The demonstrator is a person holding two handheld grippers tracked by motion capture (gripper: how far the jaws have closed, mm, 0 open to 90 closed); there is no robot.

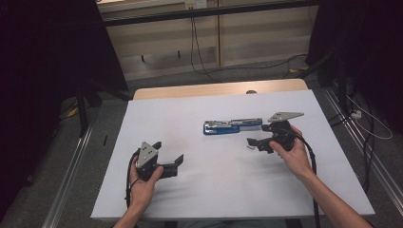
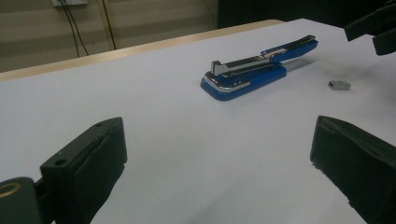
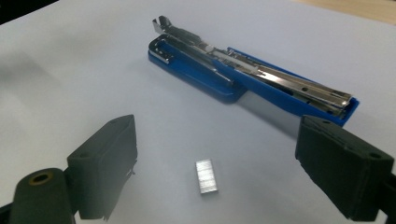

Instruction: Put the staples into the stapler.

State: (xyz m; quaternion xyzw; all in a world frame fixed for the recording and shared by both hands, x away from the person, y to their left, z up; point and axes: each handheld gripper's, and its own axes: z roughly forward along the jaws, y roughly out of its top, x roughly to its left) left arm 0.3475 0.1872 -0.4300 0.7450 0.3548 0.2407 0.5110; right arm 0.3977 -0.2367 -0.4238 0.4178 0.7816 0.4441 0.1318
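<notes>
A blue stapler (image 1: 233, 126) lies swung open flat on the white table top (image 1: 204, 190), its metal magazine facing up. A small silver strip of staples (image 1: 249, 147) rests just in front of it. My right gripper (image 1: 257, 145) points left over that strip, open. In the right gripper view the staples (image 3: 206, 176) lie between the spread jaws (image 3: 219, 135), untouched, with the stapler (image 3: 247, 74) beyond. My left gripper (image 1: 168, 153) hovers at the near left, open and empty. From the left gripper (image 2: 217, 135) I see the stapler (image 2: 252, 70), the staples (image 2: 339, 84) and the other gripper (image 2: 378, 28).
A wooden table edge (image 1: 218, 88) runs behind the white sheet. Cables (image 1: 197, 52) trail over the floor at the back and right. Dark drapes (image 1: 52, 57) hang on both sides. Bare white surface lies between the two hands.
</notes>
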